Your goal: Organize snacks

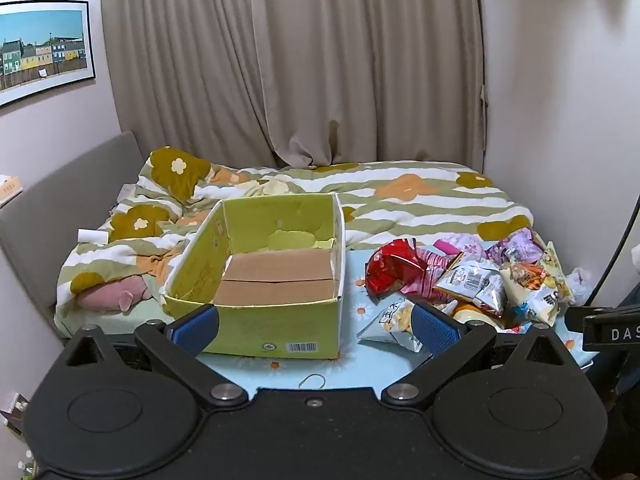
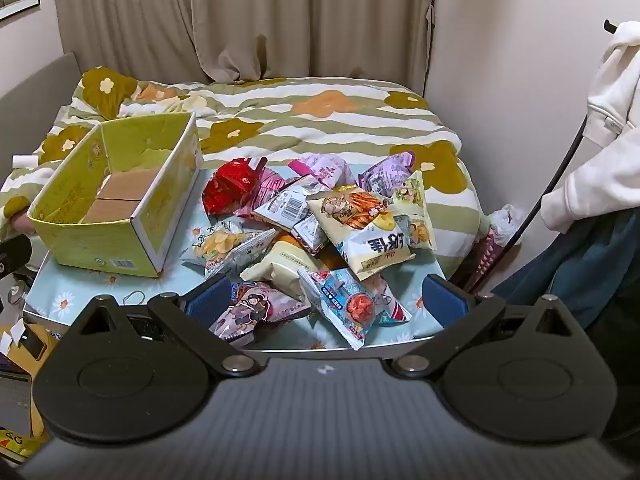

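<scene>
The snack packets [image 2: 320, 232] lie in a loose heap on the right half of the desk [image 2: 80, 300], piled over one another, with the nearest two, a pinkish packet [image 2: 256, 312] and a blue-and-red one [image 2: 352, 308], just in front of my right hand-held gripper [image 2: 326, 300]. I judge them all light, puffed with air and slick-skinned, so they should squash and slide if I pinch the belly. The contents look like crisps and crackers, which I would expect to break under a hard squeeze. The crimped seam at an end or a flat corner seems the best place to take hold, gently, starting with a packet on top of the heap or at its edge so the rest does not tumble.

The yellow-green cardboard box [image 1: 256, 280] stands empty on the left of the desk, just beside the heap, its top open. My left hand-held gripper [image 1: 316, 324] hovers before its near wall. Both of my grippers have their jaws spread wide with nothing between them. Behind the desk lies the bed [image 1: 400, 196] with a flowered quilt.
</scene>
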Demonstrator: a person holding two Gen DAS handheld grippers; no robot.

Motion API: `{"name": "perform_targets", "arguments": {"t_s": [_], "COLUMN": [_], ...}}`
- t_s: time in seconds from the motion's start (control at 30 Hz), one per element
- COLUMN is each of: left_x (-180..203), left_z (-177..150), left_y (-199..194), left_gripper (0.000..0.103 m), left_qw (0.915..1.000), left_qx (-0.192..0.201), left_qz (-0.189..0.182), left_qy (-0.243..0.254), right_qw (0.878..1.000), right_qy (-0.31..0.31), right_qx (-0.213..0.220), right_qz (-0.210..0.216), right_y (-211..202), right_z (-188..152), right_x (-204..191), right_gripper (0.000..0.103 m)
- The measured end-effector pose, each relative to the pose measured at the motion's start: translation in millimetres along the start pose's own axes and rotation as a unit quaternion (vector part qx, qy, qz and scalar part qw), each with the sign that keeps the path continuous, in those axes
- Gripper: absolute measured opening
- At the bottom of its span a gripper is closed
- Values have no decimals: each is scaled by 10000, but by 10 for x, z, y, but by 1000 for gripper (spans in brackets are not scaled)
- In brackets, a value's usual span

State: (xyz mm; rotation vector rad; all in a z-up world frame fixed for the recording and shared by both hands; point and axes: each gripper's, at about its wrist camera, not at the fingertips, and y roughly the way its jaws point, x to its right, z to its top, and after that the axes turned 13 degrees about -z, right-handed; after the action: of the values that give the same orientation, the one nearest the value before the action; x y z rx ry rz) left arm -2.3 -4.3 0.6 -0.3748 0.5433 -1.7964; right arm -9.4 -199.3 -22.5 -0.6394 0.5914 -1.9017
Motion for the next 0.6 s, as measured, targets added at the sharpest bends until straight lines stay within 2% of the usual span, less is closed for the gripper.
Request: {"name": "perform_targets", "arguments": {"t_s": [0.1,0.27,0.6], "left_x": [-26,-25,-51], "left_z": [-56,5,32], "left_y": [-33,30,5], "left_gripper": [103,103,103], "left_qw": [9999,10000,9998], "left_qx": [112,-35,48], "left_qz": [-34,-22,-172], "left_qy": [-72,72,-124], "right_qw": [10000,10000,10000], "right_qy": [9,-34,-65], "right_qx": [-43,16,9], "right_qz": [-13,-23,-17], "right_y": [21,24,48], "right_z": [3,-5,18], "right_x": [10,4,-20], "right_gripper": [103,103,103]}}
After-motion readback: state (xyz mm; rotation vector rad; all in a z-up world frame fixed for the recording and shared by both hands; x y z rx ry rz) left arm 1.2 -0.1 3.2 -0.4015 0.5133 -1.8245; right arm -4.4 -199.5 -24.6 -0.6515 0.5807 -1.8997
